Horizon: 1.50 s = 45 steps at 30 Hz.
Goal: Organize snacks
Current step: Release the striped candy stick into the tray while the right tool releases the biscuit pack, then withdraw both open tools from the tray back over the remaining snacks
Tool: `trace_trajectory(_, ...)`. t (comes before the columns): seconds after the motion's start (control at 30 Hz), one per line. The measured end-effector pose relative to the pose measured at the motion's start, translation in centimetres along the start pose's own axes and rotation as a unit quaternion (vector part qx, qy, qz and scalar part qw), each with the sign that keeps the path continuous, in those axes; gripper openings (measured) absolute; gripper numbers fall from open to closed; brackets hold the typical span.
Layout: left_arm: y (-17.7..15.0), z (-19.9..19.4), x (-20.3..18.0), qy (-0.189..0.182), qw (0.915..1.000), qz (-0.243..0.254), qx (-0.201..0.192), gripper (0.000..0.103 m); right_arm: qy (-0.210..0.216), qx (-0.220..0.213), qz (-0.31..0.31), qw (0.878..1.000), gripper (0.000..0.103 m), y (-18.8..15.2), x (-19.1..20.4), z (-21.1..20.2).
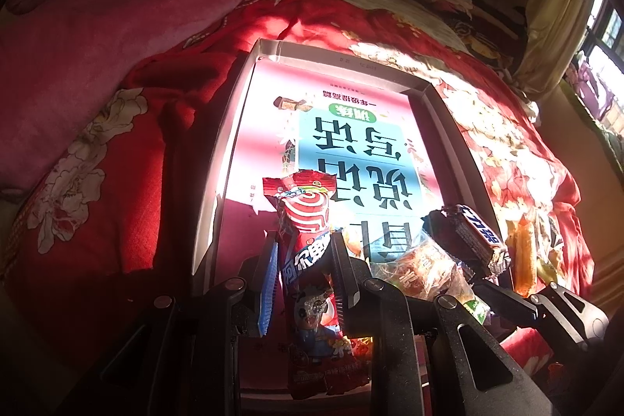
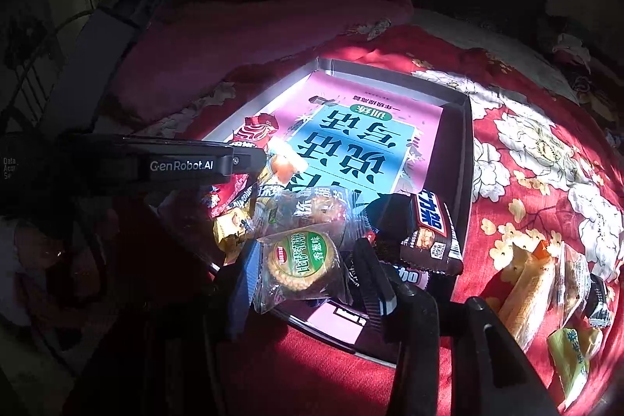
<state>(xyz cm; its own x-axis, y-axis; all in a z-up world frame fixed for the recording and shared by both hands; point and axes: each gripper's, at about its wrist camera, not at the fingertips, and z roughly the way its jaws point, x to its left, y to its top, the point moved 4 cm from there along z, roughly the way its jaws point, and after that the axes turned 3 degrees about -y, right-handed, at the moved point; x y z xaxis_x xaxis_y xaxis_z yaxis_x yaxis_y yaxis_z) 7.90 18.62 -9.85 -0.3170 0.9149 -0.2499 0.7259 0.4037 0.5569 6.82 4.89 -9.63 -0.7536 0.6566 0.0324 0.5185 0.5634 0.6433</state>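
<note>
A shallow box (image 1: 343, 59) lined with a pink and blue printed sheet lies on a red floral bedspread; it also shows in the right wrist view (image 2: 466, 158). My left gripper (image 1: 302, 260) is shut on a long red candy packet (image 1: 308, 252), held upright over the box's near end. My right gripper (image 2: 308, 268) is shut on a round biscuit in a clear wrapper (image 2: 300, 266), over the box's near corner. A dark chocolate bar (image 2: 425, 232) and several other wrapped snacks (image 2: 308, 209) lie in the box's near end.
Several loose snack packets (image 2: 546, 283) lie on the bedspread right of the box. A pink quilt (image 1: 117, 26) is heaped at the back left. A window (image 1: 602, 38) is at the far right. The left gripper's body (image 2: 179, 164) reaches in from the left.
</note>
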Motion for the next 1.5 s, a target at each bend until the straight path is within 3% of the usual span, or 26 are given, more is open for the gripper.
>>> trace_trajectory(0.63, 0.1, -0.5, -0.5, -0.006, 1.0, 0.005, -0.005, 0.028, -0.006, -0.016, 0.015, 1.0, 0.055, 0.3, -0.7, -1.4)
trace_trajectory(0.77, 0.2, -0.5, -0.5, 0.0, 1.0, 0.006, -0.005, 0.039, -0.011, -0.019, 0.017, 1.0, 0.057, 0.4, -1.0, -1.6)
trace_trajectory(0.93, 0.2, -0.9, -0.4, 0.001, 0.9999, 0.006, -0.01, 0.045, -0.015, -0.022, 0.023, 0.999, 0.058, 0.3, -1.3, -1.8)
trace_trajectory(1.0, 0.3, -1.1, -0.4, 0.002, 0.9999, 0.007, -0.012, 0.053, -0.011, -0.022, 0.025, 0.999, 0.058, 0.3, -1.4, -1.9)
trace_trajectory(1.5, 0.7, -2.9, -0.9, 0.008, 0.9995, 0.012, -0.029, 0.065, -0.015, -0.042, 0.032, 0.998, 0.067, 0.6, -1.9, -3.2)
